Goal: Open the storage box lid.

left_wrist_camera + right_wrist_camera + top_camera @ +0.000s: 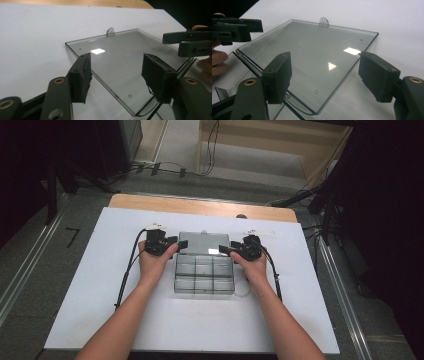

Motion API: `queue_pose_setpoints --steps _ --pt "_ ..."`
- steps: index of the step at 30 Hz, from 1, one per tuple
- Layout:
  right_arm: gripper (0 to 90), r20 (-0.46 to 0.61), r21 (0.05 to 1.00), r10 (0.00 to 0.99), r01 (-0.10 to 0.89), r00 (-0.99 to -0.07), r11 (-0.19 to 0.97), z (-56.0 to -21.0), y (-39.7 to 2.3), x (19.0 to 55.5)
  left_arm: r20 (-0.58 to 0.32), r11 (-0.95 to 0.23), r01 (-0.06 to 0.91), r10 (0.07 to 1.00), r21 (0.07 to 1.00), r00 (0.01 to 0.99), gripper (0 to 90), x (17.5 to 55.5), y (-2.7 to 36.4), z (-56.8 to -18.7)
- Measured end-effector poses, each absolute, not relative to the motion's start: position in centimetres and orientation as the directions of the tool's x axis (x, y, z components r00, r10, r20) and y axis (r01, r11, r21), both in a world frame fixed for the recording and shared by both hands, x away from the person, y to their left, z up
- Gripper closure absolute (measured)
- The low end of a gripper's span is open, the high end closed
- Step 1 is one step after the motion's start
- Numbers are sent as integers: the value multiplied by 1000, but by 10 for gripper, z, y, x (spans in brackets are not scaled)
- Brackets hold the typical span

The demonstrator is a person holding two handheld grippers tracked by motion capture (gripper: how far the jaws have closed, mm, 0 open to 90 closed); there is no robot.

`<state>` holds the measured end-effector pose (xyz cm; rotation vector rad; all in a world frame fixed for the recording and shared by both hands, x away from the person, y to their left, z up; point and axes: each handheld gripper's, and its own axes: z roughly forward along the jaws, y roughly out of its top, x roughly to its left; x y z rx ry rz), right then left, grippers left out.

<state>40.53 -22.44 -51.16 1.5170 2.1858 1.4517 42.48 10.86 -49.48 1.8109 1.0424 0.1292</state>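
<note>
Lid (pixel 204 243) of clear compartment box (pixel 204 274) lies flat, swung back, centre of high view, tray just below it. Your left gripper (pixel 169 246) at lid's left edge, jaws apart, nothing pinched. Your right gripper (pixel 231 251) at lid's right edge, jaws likewise apart, empty. Risk: slick thin plastic; uneven pull from one side likely twists hinge or skids box. Risk: jaws closing on edge alone may slip off. Surface: white board (pixel 90 290) on wooden table (pixel 200 206). Room: dim, cables (pixel 165 167) on floor at top of frame.
</note>
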Motion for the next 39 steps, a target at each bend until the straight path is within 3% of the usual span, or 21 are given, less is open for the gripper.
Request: queue_pose_setpoints --steps 11,20,26,39 --pt "146 363 782 783 622 -505 39 -496 -233 394 -327 -100 516 668 851 668 138 409 116 -479" --pt "71 309 811 778 579 -546 85 -488 -240 375 -314 -101 478 633 872 707 32 389 125 -469" --pt "21 312 820 771 568 -555 77 -484 -249 362 -304 -106 460 619 881 724 10 377 129 -464" --pt "1 260 829 781 546 -568 122 -485 -258 337 -275 -116 418 592 901 758 0 352 137 -457"
